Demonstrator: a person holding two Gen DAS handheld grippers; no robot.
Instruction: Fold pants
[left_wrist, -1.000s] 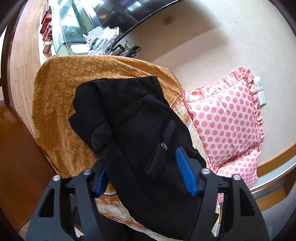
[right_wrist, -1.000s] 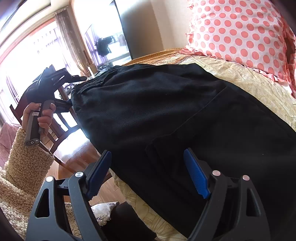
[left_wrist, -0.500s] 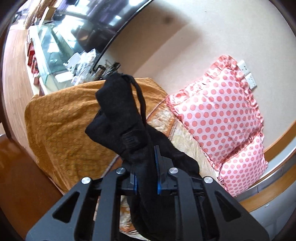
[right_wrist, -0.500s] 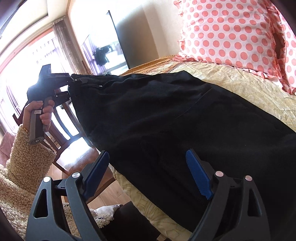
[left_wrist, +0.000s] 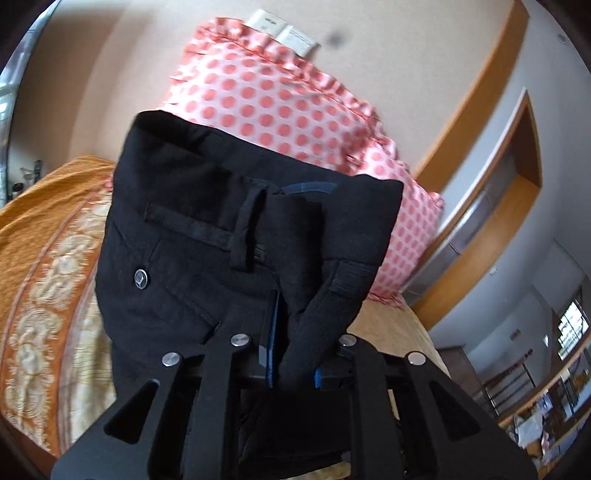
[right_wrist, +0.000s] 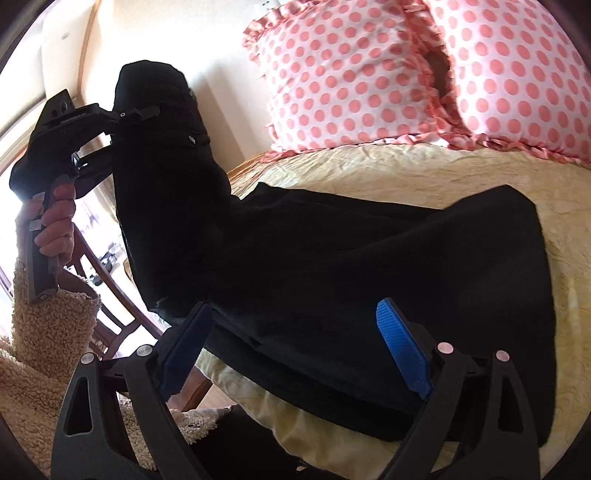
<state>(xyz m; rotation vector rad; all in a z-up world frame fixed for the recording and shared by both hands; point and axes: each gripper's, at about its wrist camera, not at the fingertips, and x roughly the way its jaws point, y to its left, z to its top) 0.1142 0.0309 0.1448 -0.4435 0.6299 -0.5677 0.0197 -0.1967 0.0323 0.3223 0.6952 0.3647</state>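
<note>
The black pants (right_wrist: 332, 266) lie across the yellow bedspread (right_wrist: 406, 173). My left gripper (left_wrist: 291, 365) is shut on the pants' waistband end (left_wrist: 229, 236) and holds it lifted above the bed; a belt loop and a pocket button show. In the right wrist view that left gripper (right_wrist: 74, 133) is up at the left with the waist end hanging from it. My right gripper (right_wrist: 295, 350) is open, its blue pads (right_wrist: 402, 350) on either side of the near edge of the pants, not closed on the cloth.
Two pink polka-dot pillows (right_wrist: 369, 74) lean against the wall at the head of the bed. An orange patterned cover (left_wrist: 40, 229) lies on the bed's left part. A wooden chair (right_wrist: 110, 295) stands beside the bed at the left.
My left gripper closed on the waistband end, then lifted it and swung it up over the bed toward the pillows. My right gripper stayed open by the near edge.
</note>
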